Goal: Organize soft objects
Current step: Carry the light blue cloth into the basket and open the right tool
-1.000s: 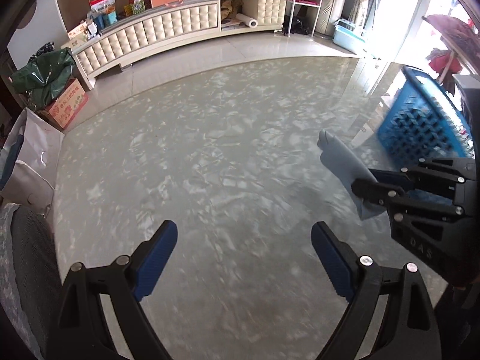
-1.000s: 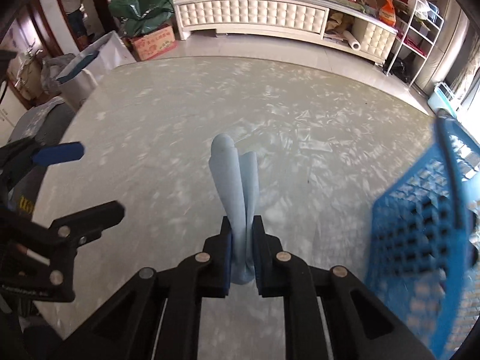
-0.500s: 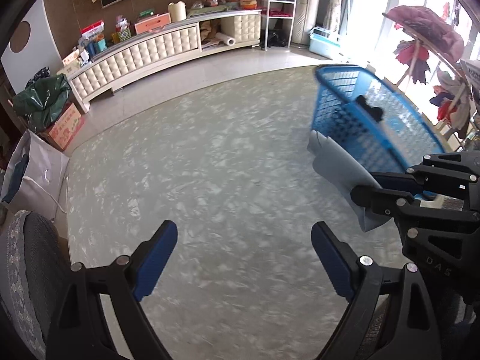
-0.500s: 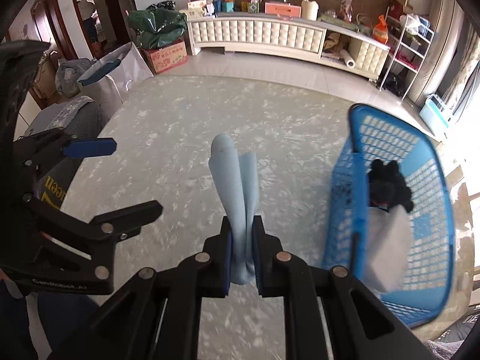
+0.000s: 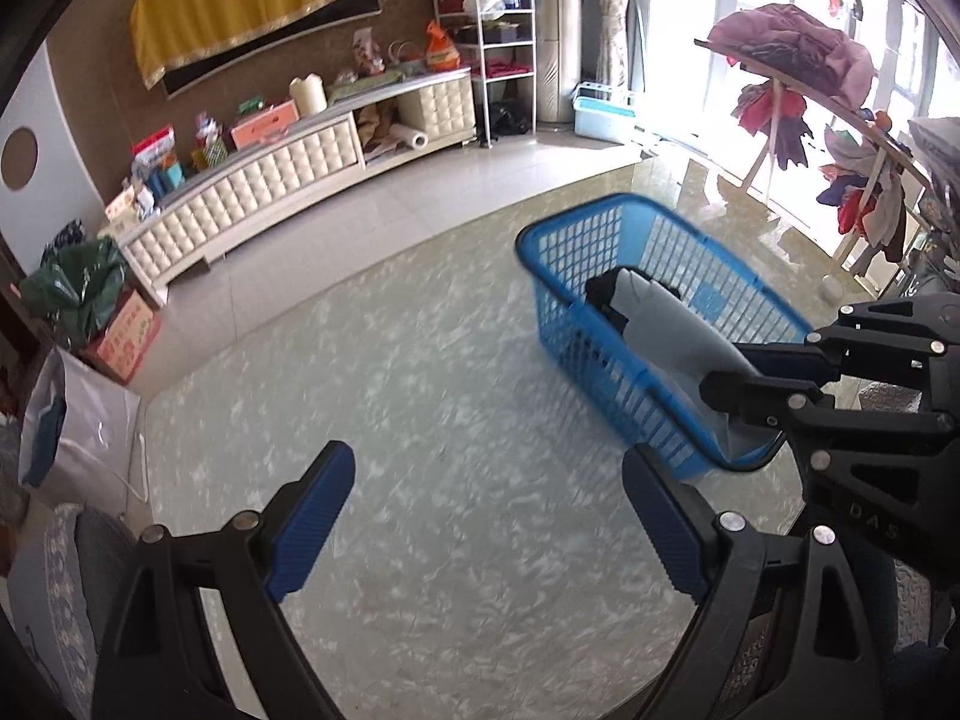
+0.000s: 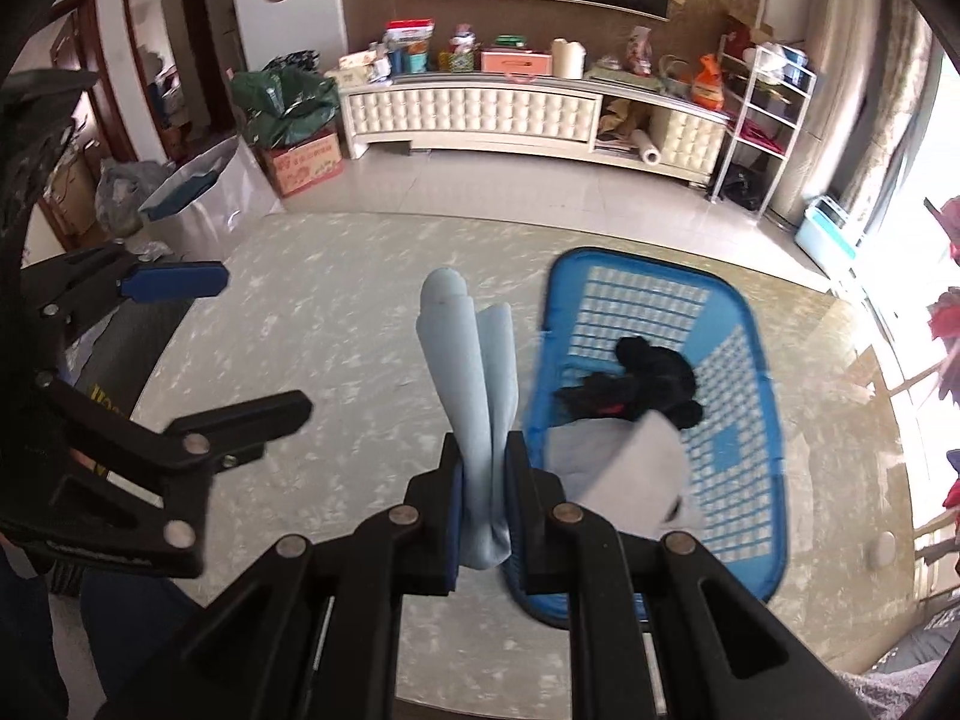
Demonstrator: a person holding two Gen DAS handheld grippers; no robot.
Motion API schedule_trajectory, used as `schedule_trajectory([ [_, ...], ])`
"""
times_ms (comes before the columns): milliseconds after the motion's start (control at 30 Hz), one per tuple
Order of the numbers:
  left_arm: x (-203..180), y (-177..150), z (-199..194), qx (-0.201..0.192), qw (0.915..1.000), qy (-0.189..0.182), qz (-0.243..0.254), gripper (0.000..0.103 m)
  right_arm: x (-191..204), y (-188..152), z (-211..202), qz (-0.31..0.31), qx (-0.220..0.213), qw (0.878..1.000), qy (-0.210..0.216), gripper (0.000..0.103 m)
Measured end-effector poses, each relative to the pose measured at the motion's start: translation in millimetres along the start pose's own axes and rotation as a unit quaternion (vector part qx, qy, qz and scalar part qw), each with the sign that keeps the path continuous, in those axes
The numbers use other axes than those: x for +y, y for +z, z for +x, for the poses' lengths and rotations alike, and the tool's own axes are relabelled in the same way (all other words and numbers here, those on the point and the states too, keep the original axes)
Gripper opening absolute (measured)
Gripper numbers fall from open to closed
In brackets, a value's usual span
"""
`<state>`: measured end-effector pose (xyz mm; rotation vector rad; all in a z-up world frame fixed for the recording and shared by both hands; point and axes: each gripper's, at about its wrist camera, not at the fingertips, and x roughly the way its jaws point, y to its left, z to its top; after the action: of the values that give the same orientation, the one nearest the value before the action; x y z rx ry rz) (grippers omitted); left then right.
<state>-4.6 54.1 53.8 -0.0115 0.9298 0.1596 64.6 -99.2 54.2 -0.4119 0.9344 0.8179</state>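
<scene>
My right gripper (image 6: 485,483) is shut on a folded light-blue cloth (image 6: 471,372) that sticks up between its jaws. It holds the cloth over the near-left edge of a blue plastic basket (image 6: 741,324). A black soft item (image 6: 645,381) and a pale grey cloth (image 6: 624,471) lie in the basket. In the left wrist view the right gripper (image 5: 729,387) holds the cloth (image 5: 666,333) above the basket (image 5: 570,240). My left gripper (image 5: 486,519) is open and empty above the glossy marble table (image 5: 420,396).
A white cabinet (image 6: 474,111) runs along the far wall, with boxes and a green bag (image 6: 288,99) to its left. A clothes rack (image 5: 804,102) stands right by the window. A white paper bag (image 5: 66,414) sits at the table's left.
Both grippers have risen and swung right. The basket has come into full view and the held cloth is now over its edge. The left gripper stays open.
</scene>
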Motion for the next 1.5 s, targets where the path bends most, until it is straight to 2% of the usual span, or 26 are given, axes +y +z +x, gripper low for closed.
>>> schedule_trajectory([
  [267, -17.4, 31.1, 16.5, -0.016, 0.9998, -0.008, 0.013, 0.090, -50.6, 0.2, -0.2, 0.031, -0.001, 0.999, -0.033, 0.012],
  [533, -36.9, 49.0, 48.5, -0.006, 0.9991, -0.032, 0.029, 0.090, -79.4, -1.0, 16.4, 0.063, 0.009, 0.997, -0.049, 0.012],
  [1100, -68.7, 74.9, 113.9, 0.028, 0.9963, -0.065, 0.048, 0.090, -103.8, 1.0, 82.2, 0.100, 0.074, 0.991, -0.057, 0.012],
  [1167, -69.3, 74.3, 115.7, 0.029, 0.9961, -0.065, 0.052, 0.090, -101.2, -0.1, 83.7, 0.103, 0.078, 0.990, -0.050, 0.017],
  [1200, -70.8, 74.0, 116.6, 0.029, 0.9960, -0.064, 0.054, 0.090, -101.4, -1.1, 84.0, 0.102, 0.079, 0.990, -0.053, 0.022],
  [1300, -72.5, 74.5, 117.5, 0.029, 0.9956, -0.066, 0.060, 0.090, -100.6, -2.4, 82.1, 0.093, 0.076, 0.991, -0.060, 0.027],
  [1367, -73.5, 75.2, 118.1, 0.029, 0.9956, -0.064, 0.062, 0.090, -98.6, 1.4, 80.9, 0.089, 0.074, 0.991, -0.062, 0.037],
  [1400, -73.7, 75.6, 118.2, 0.030, 0.9956, -0.064, 0.062, 0.090, -97.3, 3.0, 80.0, 0.087, 0.071, 0.992, -0.062, 0.050],
  [1433, -73.6, 76.0, 118.1, 0.029, 0.9955, -0.065, 0.062, 0.090, -96.5, 3.4, 79.8, 0.086, 0.070, 0.992, -0.058, 0.058],
  [1500, -72.4, 75.8, 115.9, 0.028, 0.9954, -0.068, 0.061, 0.090, -94.8, 2.0, 79.7, 0.082, 0.070, 0.993, -0.056, 0.067],
])
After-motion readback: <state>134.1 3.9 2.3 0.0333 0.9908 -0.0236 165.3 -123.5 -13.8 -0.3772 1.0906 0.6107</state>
